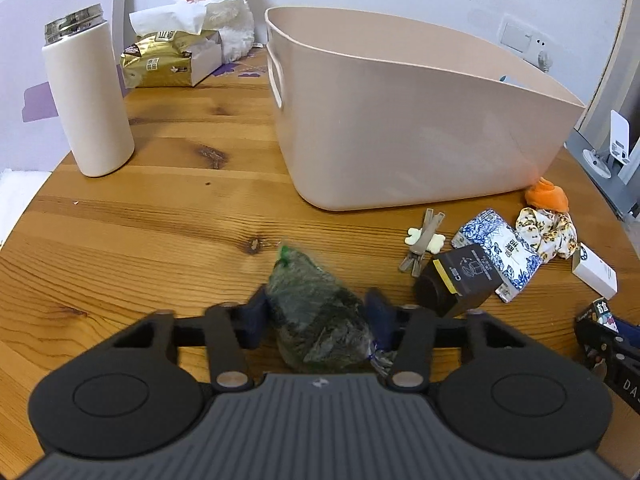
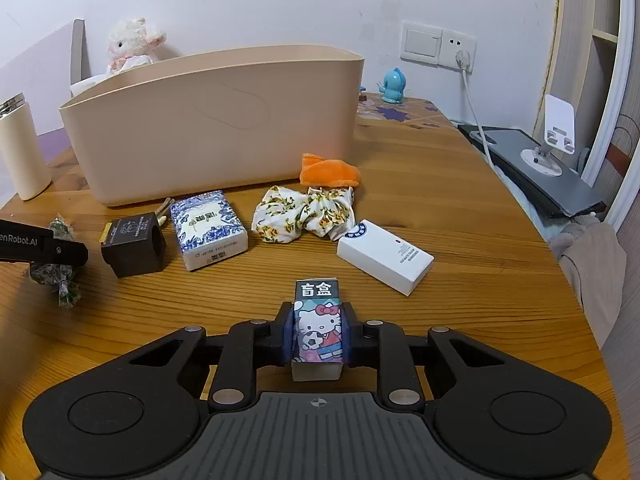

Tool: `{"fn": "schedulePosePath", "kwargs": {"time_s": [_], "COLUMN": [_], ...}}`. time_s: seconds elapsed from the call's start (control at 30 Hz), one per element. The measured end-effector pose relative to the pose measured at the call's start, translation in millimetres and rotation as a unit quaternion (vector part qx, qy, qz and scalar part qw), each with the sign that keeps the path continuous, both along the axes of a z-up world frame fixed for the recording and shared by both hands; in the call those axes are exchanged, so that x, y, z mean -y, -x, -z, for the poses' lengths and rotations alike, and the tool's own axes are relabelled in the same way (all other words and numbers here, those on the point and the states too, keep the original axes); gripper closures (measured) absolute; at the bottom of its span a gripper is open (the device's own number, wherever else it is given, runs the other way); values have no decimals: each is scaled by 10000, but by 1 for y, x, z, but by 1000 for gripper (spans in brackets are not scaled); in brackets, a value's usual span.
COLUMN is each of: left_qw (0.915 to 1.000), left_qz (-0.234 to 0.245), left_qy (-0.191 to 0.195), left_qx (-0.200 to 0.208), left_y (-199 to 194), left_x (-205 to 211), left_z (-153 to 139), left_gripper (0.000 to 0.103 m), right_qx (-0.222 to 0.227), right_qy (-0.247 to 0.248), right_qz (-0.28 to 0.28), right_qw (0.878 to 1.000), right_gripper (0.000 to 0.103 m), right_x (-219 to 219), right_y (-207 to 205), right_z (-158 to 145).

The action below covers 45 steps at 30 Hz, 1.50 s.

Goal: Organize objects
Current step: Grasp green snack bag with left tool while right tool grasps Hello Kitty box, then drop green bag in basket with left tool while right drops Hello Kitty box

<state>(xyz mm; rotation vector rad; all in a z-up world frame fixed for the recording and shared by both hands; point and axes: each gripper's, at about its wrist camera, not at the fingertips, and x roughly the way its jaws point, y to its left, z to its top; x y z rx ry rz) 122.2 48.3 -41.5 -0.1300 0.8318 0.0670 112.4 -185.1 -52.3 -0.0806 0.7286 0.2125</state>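
Observation:
My left gripper (image 1: 318, 316) is shut on a green wrapped packet (image 1: 316, 312), low over the wooden table; the packet also shows at the left of the right wrist view (image 2: 60, 264). My right gripper (image 2: 318, 328) is shut on a Hello Kitty blind box (image 2: 318, 320), near the table's front. A large beige bin (image 1: 400, 120) stands behind; it also shows in the right wrist view (image 2: 216, 120). In front of it lie a black box (image 2: 134, 246), a blue-white tissue pack (image 2: 208, 228), a floral scrunchie (image 2: 304, 216), an orange cloth (image 2: 330, 172), a white box (image 2: 384, 256) and a hair clip (image 1: 424, 240).
A white thermos (image 1: 88, 96), a gold tissue pack (image 1: 168, 56) and a plush lamb (image 1: 220, 0) stand at the back left. A blue figurine (image 2: 392, 86), a wall socket with cable (image 2: 460, 52) and a phone stand (image 2: 552, 136) are at the right.

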Motion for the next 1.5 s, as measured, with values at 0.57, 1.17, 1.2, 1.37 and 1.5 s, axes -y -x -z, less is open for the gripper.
{"fn": "schedulePosePath", "kwargs": {"time_s": [0.57, 1.17, 1.2, 1.37, 1.5], "left_qw": [9961, 9948, 9951, 9974, 9984], "left_qz": [-198, -416, -445, -446, -346], "left_qy": [-24, -221, -258, -380, -434], "left_qx": [861, 907, 846, 426, 117], "left_y": [23, -109, -116, -144, -155], "left_x": [0, 12, 13, 15, 18], "left_z": [-70, -106, -103, -81, -64], "left_gripper": [57, 57, 57, 57, 57], "right_qx": [1233, 1199, 1133, 820, 659], "right_qy": [-552, -239, -215, 69, -23], "right_qz": [-135, -540, -559, -642, -646], "right_qw": [9907, 9910, 9918, 9945, 9957], "right_gripper": [82, 82, 82, 82, 65], "right_x": [1, -46, -51, -69, -67], "right_y": [-18, -130, -135, -156, -157], "right_z": [-85, -104, -103, -83, -75]}}
